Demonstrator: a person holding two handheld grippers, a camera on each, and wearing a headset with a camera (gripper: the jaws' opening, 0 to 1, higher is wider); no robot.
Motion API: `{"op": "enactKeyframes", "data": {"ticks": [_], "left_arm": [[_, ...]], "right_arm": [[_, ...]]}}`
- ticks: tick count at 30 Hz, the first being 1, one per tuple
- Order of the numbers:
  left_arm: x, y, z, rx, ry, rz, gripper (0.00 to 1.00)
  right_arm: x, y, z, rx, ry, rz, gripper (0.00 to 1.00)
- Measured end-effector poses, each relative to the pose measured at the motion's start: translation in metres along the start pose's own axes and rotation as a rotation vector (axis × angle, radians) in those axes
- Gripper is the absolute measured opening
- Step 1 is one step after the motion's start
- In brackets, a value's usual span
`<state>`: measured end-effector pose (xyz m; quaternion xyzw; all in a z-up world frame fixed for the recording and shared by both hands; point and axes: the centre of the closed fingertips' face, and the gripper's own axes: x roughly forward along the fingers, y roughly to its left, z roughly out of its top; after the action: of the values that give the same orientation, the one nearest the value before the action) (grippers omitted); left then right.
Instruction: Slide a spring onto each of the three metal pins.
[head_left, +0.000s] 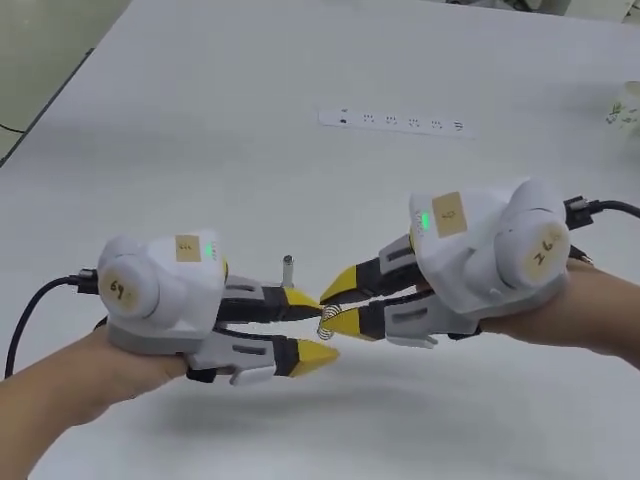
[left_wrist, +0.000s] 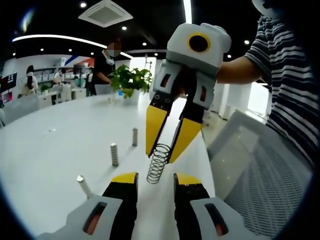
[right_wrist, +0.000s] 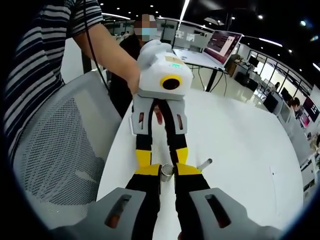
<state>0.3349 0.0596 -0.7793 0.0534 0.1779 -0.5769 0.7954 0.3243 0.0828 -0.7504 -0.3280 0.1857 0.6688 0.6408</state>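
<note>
We're holding the left gripper (head_left: 320, 327) open around the spring (left_wrist: 158, 163), which is hanging above the table (head_left: 200, 120), pinched in our closed right gripper (head_left: 334, 309). Best bet: lining it up axially over the bare pin (left_wrist: 83, 185) at 8 o'clock.

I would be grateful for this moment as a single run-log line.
right gripper: shut on spring | left gripper: open, jaws flanking spring | pin: upright beyond

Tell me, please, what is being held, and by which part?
The right gripper pinches the spring near one end; the left gripper is open.
</note>
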Motion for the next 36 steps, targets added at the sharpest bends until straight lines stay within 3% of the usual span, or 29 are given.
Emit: {"op": "enactKeyframes", "data": {"ticks": [22,36], "left_arm": [[-0.011,0.006,-0.006,-0.023,-0.005,0.055,0.37],[-0.021,0.01,-0.008,-0.035,-0.023,0.121,0.59]], "right_arm": [[-0.002,-0.003,-0.005,0.003,0.009,-0.025,0.07],[-0.003,-0.004,-0.006,-0.001,0.015,-0.036,0.07]]}}
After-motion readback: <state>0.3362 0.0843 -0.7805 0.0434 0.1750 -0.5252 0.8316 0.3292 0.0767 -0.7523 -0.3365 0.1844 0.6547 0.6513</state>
